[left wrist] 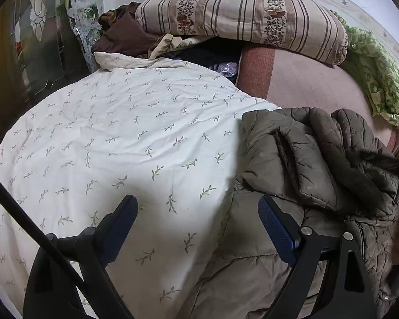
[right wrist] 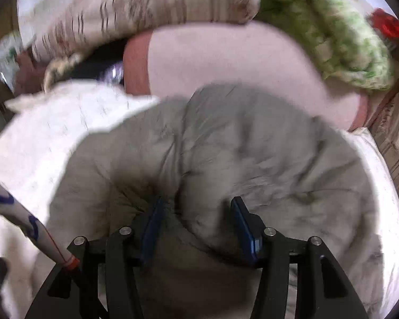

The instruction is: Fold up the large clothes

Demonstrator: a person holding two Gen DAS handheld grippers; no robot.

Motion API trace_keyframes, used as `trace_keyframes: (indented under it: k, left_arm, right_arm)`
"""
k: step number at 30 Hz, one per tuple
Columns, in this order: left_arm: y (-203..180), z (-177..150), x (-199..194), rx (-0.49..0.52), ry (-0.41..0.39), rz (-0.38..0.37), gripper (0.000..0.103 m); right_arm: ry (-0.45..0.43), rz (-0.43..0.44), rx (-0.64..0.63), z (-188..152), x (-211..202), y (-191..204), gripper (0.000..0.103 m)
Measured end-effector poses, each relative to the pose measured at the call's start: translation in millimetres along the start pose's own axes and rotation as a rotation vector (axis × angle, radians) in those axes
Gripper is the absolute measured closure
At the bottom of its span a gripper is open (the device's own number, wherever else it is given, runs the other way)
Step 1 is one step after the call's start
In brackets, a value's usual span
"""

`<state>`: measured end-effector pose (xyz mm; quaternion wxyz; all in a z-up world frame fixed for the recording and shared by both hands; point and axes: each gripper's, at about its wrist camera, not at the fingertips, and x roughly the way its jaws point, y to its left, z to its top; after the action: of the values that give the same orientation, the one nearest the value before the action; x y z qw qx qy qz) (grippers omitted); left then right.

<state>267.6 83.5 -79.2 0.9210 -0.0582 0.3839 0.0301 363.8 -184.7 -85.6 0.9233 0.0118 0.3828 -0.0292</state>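
Note:
A grey-olive quilted puffer jacket (left wrist: 314, 159) lies bunched on the white leaf-print bedsheet (left wrist: 119, 138), its dark fur-trimmed hood at the right edge. My left gripper (left wrist: 196, 212) is open and empty, hovering over the sheet at the jacket's left edge; its right finger is above the jacket fabric. In the blurred right wrist view, the same jacket (right wrist: 226, 146) fills the middle. My right gripper (right wrist: 196, 212) has its jaws partly apart with a fold of jacket fabric between them; whether the pads pinch it is unclear.
A striped floral pillow (left wrist: 239, 13) and a green patterned quilt (left wrist: 372, 61) lie at the back on a pink blanket (left wrist: 306, 85). Dark clothes (left wrist: 125, 34) are piled at the back left. A cabinet (left wrist: 26, 53) stands left of the bed.

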Motion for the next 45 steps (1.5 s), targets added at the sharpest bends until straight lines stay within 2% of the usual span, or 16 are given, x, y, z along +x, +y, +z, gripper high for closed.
trace_keyframes:
  k: [4, 8, 10, 12, 14, 17, 20, 24, 26, 27, 29, 31, 34, 37, 41, 45]
  left_arm:
    - [-5.5, -2.7, 1.2, 0.015, 0.005, -0.007, 0.012]
    - [-11.2, -5.3, 8.4, 0.030, 0.027, -0.007, 0.012]
    - [-10.7, -5.8, 11.1, 0.029, 0.034, -0.005, 0.012]
    - [-9.7, -6.4, 12.0, 0.024, 0.038, -0.003, 0.012]
    - [-8.5, -6.8, 11.7, 0.020, 0.036, -0.004, 0.012]
    - [-8.0, -7.0, 11.9, 0.020, 0.038, -0.009, 0.012]
    - [-8.1, -7.3, 13.1, 0.021, 0.049, -0.018, 0.012]
    - [-7.5, -7.6, 10.4, 0.021, 0.051, -0.034, 0.012]
    - [-6.9, -5.6, 7.6, 0.025, 0.038, -0.032, 0.012]
    - [-6.3, -4.9, 6.3, 0.025, 0.033, -0.031, 0.012]
    - [-4.5, -3.7, 5.3, 0.019, 0.027, -0.030, 0.012]
    - [-1.1, -2.7, 3.2, 0.005, 0.023, -0.035, 0.012]
    - [1.3, -2.5, -1.1, 0.000, 0.020, -0.038, 0.012]
    - [3.9, -4.1, -14.4, -0.003, 0.014, -0.065, 0.012]
    - [11.3, -10.2, -43.0, -0.006, 0.007, -0.095, 0.012]
    - [29.7, -28.7, -64.7, -0.039, 0.058, -0.138, 0.012]
  right_arm:
    - [-0.081, -0.072, 0.071, -2.3, -34.1, -56.6, 0.045]
    - [-0.001, -0.183, 0.094, -18.8, 0.5, -100.8, 0.045]
    - [0.048, -0.193, 0.089, -30.1, 21.9, -112.3, 0.043]
    - [0.070, -0.213, 0.042, -36.0, 36.4, -108.6, 0.042]
    - [0.048, -0.237, 0.026, -30.8, 26.7, -102.4, 0.042]
    - [-0.065, -0.197, 0.029, -22.5, -13.2, -89.7, 0.042]
    - [-0.117, -0.135, -0.035, -19.6, -39.7, -62.1, 0.042]
    - [-0.059, -0.069, -0.090, -25.7, -17.2, -24.7, 0.042]
    - [0.043, -0.060, -0.094, -34.6, 17.6, -12.0, 0.041]
    - [0.066, -0.074, -0.099, -35.7, 25.0, -8.1, 0.040]
    - [0.039, -0.100, -0.119, -35.8, 24.4, -4.4, 0.039]
    - [0.036, -0.066, -0.101, -33.2, 9.4, -10.7, 0.039]
    - [0.029, -0.003, -0.047, -36.5, -26.9, -35.8, 0.039]
    - [0.022, 0.043, 0.017, -52.8, -72.3, -81.2, 0.035]
    - [0.039, 0.062, 0.137, -89.8, -127.8, -156.0, 0.033]
    - [0.066, 0.035, 0.246, -134.8, -165.3, -223.6, 0.030]
